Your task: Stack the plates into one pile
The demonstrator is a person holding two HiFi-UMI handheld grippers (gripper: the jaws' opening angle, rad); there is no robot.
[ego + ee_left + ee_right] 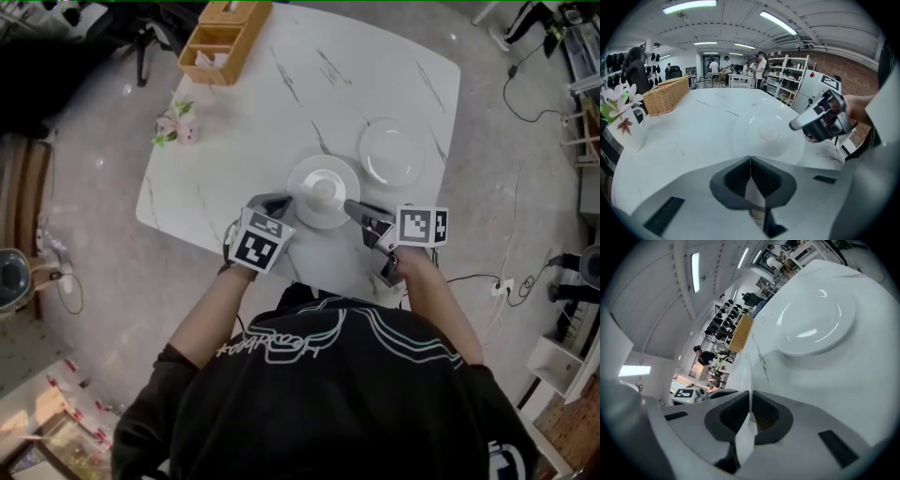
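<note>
2 plates on the white marble table, not stacked yet.

Near plate: round, so no long axis. It lies level and has a small raised ring at its centre. Can't tell if it's face up or flipped, or whether it has cleared the tabletop. It sits close to the table edge nearest the person.

Far plate: flat, face up, just beside the near plate, up and to the right in the head view. There's a narrow gap between the 2 rims, not touching.

Left gripper: clenched on the near plate's left-near rim. Its own view shows the thin white rim pinched between the pads.

Right gripper: clenched on the same plate's right-near rim. It is rolled over, so in its view the rim runs up from the pads as a thin edge-on line. So there are 2 grips on 1 plate, on opposite sides.

Room to move:
- The tabletop is open left of and beyond both plates.
- A wicker basket stands at the far-left corner, well apart.
- A flower mug stands near the left edge, also well clear.
- The far plate is near the right edge, with little margin there.
</note>
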